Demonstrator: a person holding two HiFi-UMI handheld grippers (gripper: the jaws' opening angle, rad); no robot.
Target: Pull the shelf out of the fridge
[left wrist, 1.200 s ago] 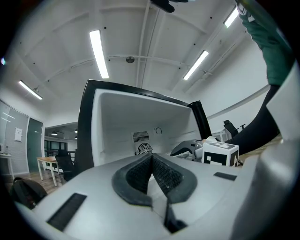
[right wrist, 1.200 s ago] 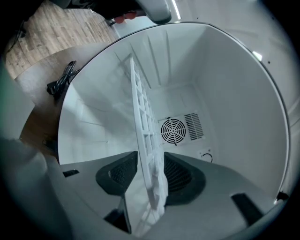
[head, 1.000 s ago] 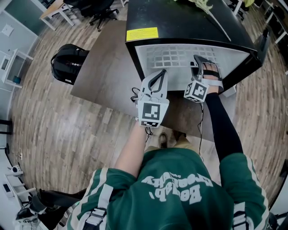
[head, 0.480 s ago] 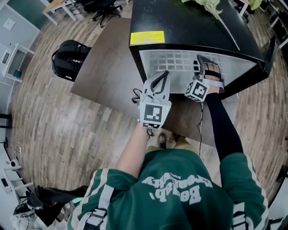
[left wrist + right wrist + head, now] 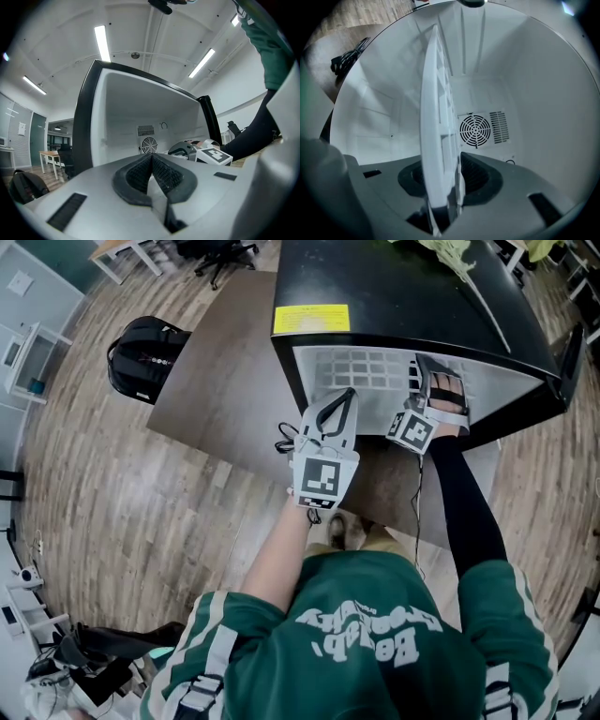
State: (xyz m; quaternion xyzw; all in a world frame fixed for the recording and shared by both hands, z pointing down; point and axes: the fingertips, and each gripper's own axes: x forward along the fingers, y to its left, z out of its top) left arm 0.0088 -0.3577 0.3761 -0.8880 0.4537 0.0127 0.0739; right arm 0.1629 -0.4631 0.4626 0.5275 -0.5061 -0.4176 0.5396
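Inside the black mini fridge [image 5: 394,287], right tool [image 5: 433,371] has just been closing on the front edge of the white grid plastic shelf [image 5: 436,117]; pads look in contact, shelf fully seated. Left tool [image 5: 151,171] closed, empty, outside. Grasp step; next needs a firm, level, straight pull.

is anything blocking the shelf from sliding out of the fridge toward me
The right gripper has just been closing its jaws around the front edge of the shelf. The left gripper hangs before the left side of the fridge opening, likely in the shelf's way out.
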